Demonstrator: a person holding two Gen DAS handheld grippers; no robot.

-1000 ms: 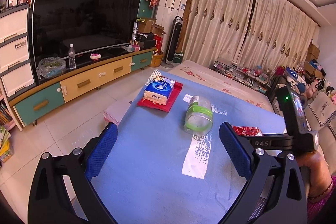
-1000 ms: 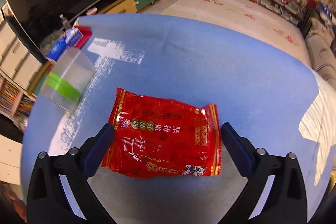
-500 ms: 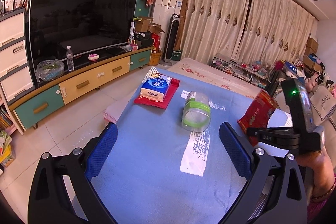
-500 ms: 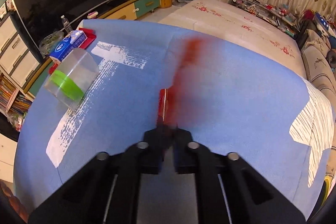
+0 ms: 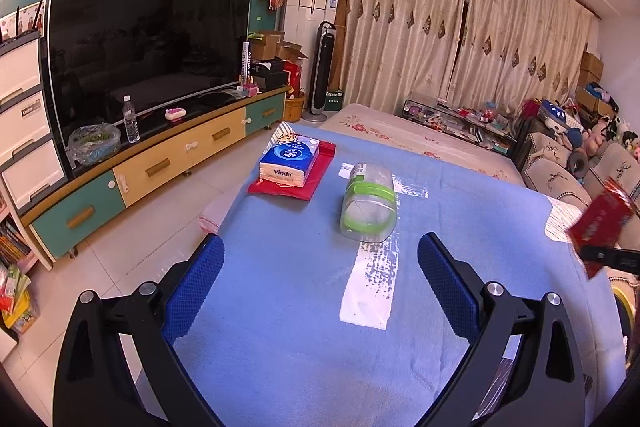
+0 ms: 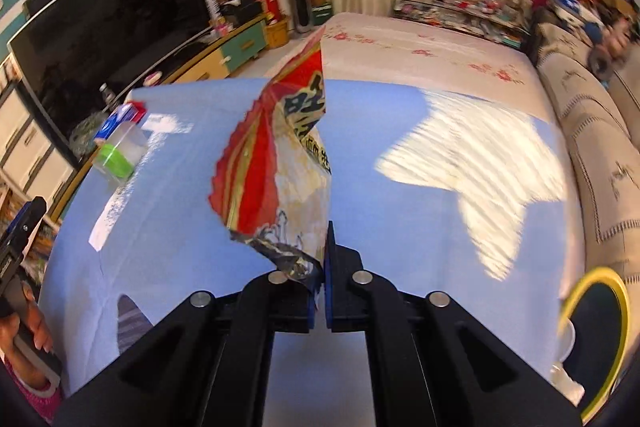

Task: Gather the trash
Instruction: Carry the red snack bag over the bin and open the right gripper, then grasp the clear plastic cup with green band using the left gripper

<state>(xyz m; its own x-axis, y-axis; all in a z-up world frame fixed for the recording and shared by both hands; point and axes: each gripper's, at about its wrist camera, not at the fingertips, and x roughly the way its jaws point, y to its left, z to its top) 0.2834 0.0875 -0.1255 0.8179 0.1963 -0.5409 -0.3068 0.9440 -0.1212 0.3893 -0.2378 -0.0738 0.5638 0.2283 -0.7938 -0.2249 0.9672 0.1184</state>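
My right gripper (image 6: 322, 263) is shut on a red snack wrapper (image 6: 276, 163) and holds it in the air above the blue table cloth (image 6: 400, 219). The wrapper also shows at the far right of the left wrist view (image 5: 600, 223). My left gripper (image 5: 320, 275) is open and empty over the near part of the table. A clear plastic bottle with green bands (image 5: 368, 203) lies on its side ahead of it and also shows in the right wrist view (image 6: 120, 151). A blue tissue pack (image 5: 290, 161) lies on a red wrapper (image 5: 316, 179) at the far end.
A bin with a yellow rim (image 6: 596, 327) stands off the table's right side. A sofa (image 6: 592, 131) runs along the right. A TV (image 5: 148, 55) and a low cabinet (image 5: 160, 167) stand at the left, across a tiled floor.
My right gripper closed on the red snack wrapper, lifted it off the table and swung it to the right. The left gripper has stayed open in place.
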